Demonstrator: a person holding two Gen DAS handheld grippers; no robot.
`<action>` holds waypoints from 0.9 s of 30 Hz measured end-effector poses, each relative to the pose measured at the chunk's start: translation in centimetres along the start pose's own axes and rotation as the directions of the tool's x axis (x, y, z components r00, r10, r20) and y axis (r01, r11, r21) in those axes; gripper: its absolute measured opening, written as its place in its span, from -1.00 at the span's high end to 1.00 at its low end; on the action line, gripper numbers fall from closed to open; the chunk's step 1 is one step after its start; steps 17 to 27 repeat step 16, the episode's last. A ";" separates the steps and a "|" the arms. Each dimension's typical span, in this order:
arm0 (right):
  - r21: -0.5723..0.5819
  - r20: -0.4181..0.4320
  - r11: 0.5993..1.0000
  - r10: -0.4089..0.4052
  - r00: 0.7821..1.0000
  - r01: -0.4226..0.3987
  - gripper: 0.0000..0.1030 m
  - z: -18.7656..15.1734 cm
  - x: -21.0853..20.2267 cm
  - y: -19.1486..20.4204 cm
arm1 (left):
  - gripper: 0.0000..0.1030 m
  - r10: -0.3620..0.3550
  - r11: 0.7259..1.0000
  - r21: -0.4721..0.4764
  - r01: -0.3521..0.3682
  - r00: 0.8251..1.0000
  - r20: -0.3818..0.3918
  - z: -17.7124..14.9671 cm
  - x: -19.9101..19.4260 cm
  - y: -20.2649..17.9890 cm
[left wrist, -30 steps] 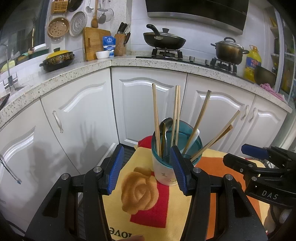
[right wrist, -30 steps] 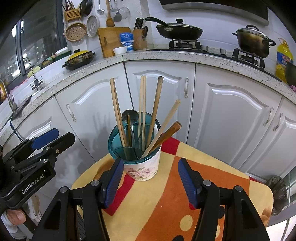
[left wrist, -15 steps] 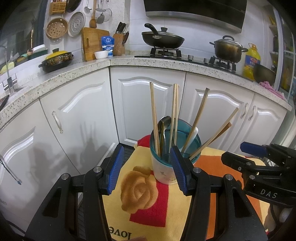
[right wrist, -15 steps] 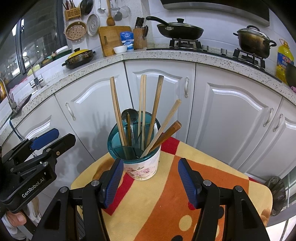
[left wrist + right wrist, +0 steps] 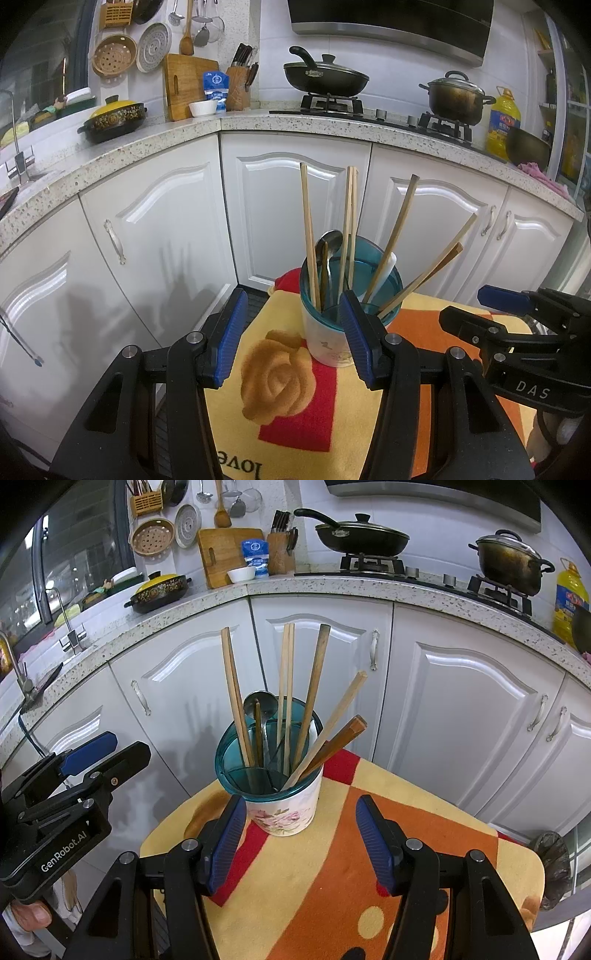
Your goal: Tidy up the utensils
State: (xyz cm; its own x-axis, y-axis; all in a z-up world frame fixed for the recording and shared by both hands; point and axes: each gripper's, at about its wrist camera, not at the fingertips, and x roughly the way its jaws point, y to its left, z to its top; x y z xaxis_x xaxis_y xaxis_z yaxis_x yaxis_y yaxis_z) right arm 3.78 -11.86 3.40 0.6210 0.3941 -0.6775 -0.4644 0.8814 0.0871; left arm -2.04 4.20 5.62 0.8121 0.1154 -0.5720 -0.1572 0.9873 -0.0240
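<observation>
Nothing has moved since earlier — both grippers, left (image 5: pixel 291 336) and right (image 5: pixel 301 843), hover agape near the holder (image 5: pixel 282 801) mid-table (image 5: pixel 424 853), empty. Utensils (image 5: pixel 288 686) stand inside; next, pick one to sort.

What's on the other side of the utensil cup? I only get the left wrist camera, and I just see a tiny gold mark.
Observer: Pink flowers are painted on that side of the white utensil holder.
Operator: Is my left gripper bumping the cup?
Observer: No. In the right wrist view, the left gripper hangs in the air, off to the left of the holder and clear of it.
Operator: What's down inside the cup?
Observer: The teal insert has divider walls that split it into compartments, and the chopsticks and spoon stand in them.
</observation>
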 end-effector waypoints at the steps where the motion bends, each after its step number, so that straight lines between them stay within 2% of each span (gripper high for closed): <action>1: 0.000 -0.001 1.000 0.000 1.000 0.000 -0.16 0.0 0.0 0.0 | 0.01 -0.001 1.000 0.000 0.001 1.000 -0.001 0.0 0.0 0.0; 12: 0.005 -0.018 1.000 0.008 1.000 -0.008 -0.16 -0.5 0.4 -0.6 | 0.01 -0.035 0.999 -0.001 0.035 0.999 -0.006 -0.3 0.4 -0.1; 16: 0.035 -0.025 0.999 -0.016 1.000 0.017 -0.19 -1.7 0.9 -2.5 | 0.01 -0.034 0.999 -0.005 0.034 0.999 -0.012 -0.5 0.8 0.1; 27: 0.035 -0.025 0.999 -0.016 1.000 0.017 -0.19 -1.7 0.9 -2.5 | 0.01 -0.034 0.999 -0.005 0.034 0.999 -0.012 -0.5 0.8 0.1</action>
